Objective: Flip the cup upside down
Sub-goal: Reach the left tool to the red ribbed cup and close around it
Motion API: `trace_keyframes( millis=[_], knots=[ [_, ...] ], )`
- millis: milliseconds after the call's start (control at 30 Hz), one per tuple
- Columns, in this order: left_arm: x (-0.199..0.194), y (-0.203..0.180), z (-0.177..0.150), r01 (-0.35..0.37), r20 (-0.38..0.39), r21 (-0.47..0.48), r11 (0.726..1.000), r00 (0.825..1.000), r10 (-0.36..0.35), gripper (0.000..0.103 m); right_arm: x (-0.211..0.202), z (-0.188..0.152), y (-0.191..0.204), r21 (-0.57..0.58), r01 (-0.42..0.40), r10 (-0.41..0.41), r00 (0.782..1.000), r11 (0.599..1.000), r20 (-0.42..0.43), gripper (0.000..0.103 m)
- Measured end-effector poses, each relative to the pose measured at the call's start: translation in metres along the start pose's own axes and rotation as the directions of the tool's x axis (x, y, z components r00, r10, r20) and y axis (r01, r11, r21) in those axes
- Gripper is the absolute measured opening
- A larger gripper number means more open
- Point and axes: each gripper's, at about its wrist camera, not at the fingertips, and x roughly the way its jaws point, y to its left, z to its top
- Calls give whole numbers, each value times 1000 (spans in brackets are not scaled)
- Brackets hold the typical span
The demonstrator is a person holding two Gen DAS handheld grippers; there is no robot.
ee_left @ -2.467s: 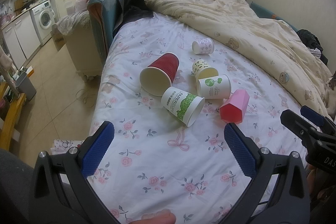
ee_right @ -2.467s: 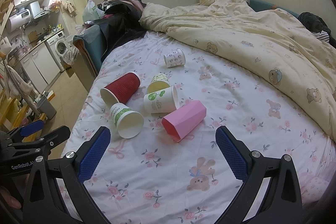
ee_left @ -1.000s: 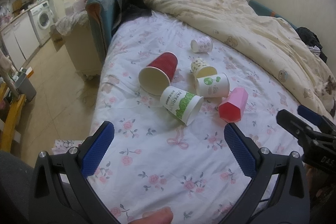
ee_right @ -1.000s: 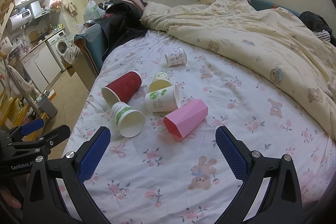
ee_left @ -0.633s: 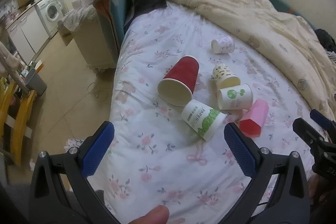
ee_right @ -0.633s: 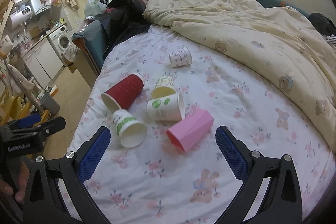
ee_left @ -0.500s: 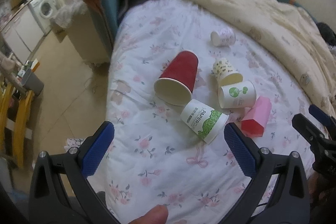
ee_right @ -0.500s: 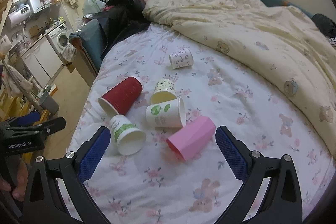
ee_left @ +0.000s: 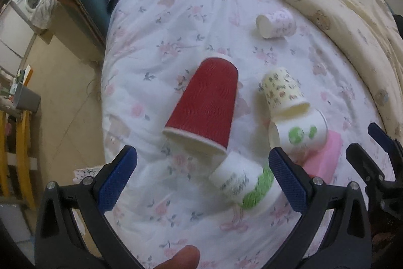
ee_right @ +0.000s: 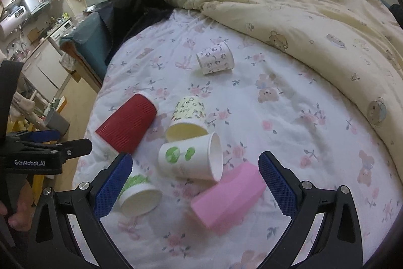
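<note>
Bedsheet (ee_right: 289, 143) with pink flowers takes up most of both views, cream blanket (ee_right: 314, 11) bunched at 1 o'clock. Six cups lie on their sides mid-bed: red cup (ee_left: 206, 107) biggest, pink cup (ee_right: 228, 201) at 5 o'clock of the pile, green-leaf cup (ee_right: 191, 159), green-banded cup (ee_left: 245, 184) with blurry unreadable print, yellowish cup (ee_right: 187, 117), small patterned cup (ee_right: 215, 57) off at 12. Left gripper (ee_left: 202, 177) and right gripper (ee_right: 195, 183) both gape wide, holding nothing. "GenRobot.AI" is printed on the left one.
</note>
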Motion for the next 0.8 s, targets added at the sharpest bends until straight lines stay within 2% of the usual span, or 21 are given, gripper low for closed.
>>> trace_keyframes(
  millis=[200,333,433,567,633,700,733,800],
  knots=[
    [33,-7,25,-38,-35,46,998,999,40,103,27,20,-4,-9,18,-18,1000,1000,-11,102],
    [64,-19,45,-54,-126,124,991,990,70,103,31,25,-7,-2,9,-9,1000,1000,-1,102],
    [88,-29,52,-26,-217,184,983,974,66,103,33,22,-9,-4,12,-12,1000,1000,-3,102],
    [105,-31,54,-41,-241,205,978,966,91,103,38,19,-10,5,3,-3,1000,1000,-23,102],
    [113,-30,54,-56,-244,209,976,964,107,98,37,18,-10,0,4,-4,1000,1000,-21,102],
    [119,-28,54,-61,-256,204,977,960,114,77,35,18,-10,-8,6,-6,1000,1000,-13,102],
    [120,-26,54,-68,-250,200,977,961,118,75,34,19,-10,-9,7,-7,1000,1000,-8,102],
    [116,-21,56,-27,-228,168,985,972,66,74,32,21,-12,1,6,-6,1000,1000,-4,102]
  ],
)
